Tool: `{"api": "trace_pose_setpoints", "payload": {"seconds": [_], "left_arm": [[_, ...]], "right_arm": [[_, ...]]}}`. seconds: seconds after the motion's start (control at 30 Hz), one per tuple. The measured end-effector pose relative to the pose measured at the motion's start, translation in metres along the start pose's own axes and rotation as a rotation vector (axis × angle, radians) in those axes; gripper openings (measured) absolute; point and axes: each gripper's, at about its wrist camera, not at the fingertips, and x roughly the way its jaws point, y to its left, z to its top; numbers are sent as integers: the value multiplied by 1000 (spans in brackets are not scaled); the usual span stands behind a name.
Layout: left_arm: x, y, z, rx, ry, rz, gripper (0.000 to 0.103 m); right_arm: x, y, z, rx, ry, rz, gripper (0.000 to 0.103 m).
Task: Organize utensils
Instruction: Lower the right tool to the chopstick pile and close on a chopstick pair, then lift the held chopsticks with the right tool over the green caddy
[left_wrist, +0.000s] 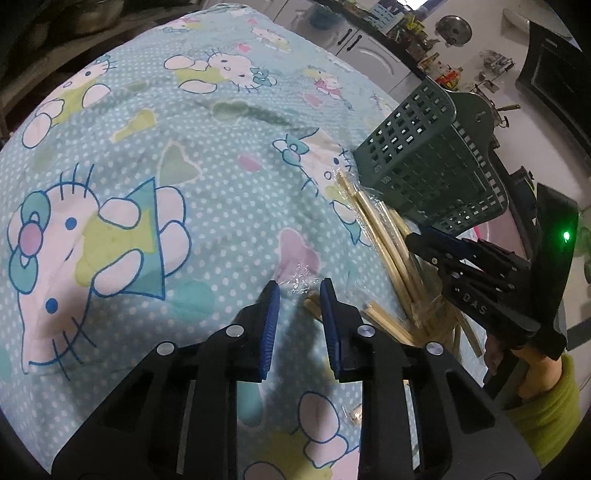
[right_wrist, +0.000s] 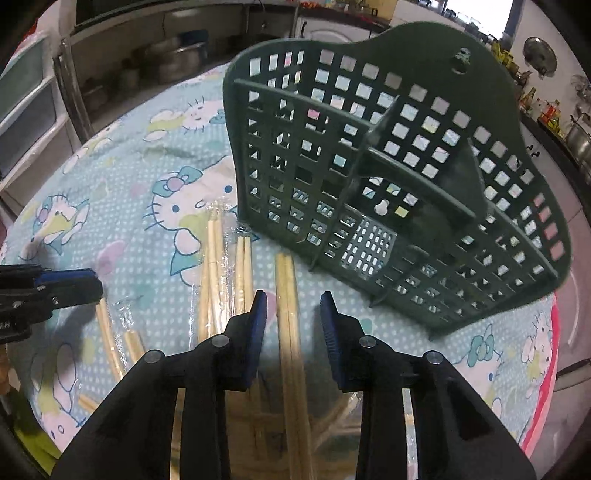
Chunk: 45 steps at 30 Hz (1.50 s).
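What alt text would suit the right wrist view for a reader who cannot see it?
The right gripper points down with a wrapped pair of wooden chopsticks between its open blue pads. More wrapped chopsticks lie to the left on a cartoon-cat tablecloth. A dark green perforated utensil basket stands just beyond, and the left gripper enters from the left edge.

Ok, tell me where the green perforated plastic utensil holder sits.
The green perforated plastic utensil holder stands upright on the cartoon-cat tablecloth, upper right in the right wrist view, just beyond the wrapped wooden chopsticks.
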Motion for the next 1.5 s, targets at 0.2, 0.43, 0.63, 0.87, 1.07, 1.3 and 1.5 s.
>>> {"api": "trace_pose_setpoints", "payload": {"seconds": [0.2, 0.43, 0.63, 0.87, 1.07, 1.3, 1.5], "left_arm": [[3, 0, 6, -24, 11, -9, 22], [7, -3, 11, -6, 7, 12, 21], [8, 1, 14, 12, 2, 22, 8], [3, 9, 14, 1, -21, -46, 2], [-26, 0, 17, 44, -91, -126, 1], [-63, -31, 28, 115, -171, -200, 1], [-81, -61, 38, 182, -224, -231, 1]], "right_arm": [[14, 5, 9, -10, 46, 3, 19], [27, 9, 12, -6, 61, 21, 13], [15, 1, 9, 41, 33, 59, 12], [-10, -4, 1, 71, -29, 99, 12], [-38, -4, -4, 90, -104, 125, 12], [-85, -18, -13, 141, -210, 163, 12], [-110, -27, -14, 181, -292, 164, 12]]}}
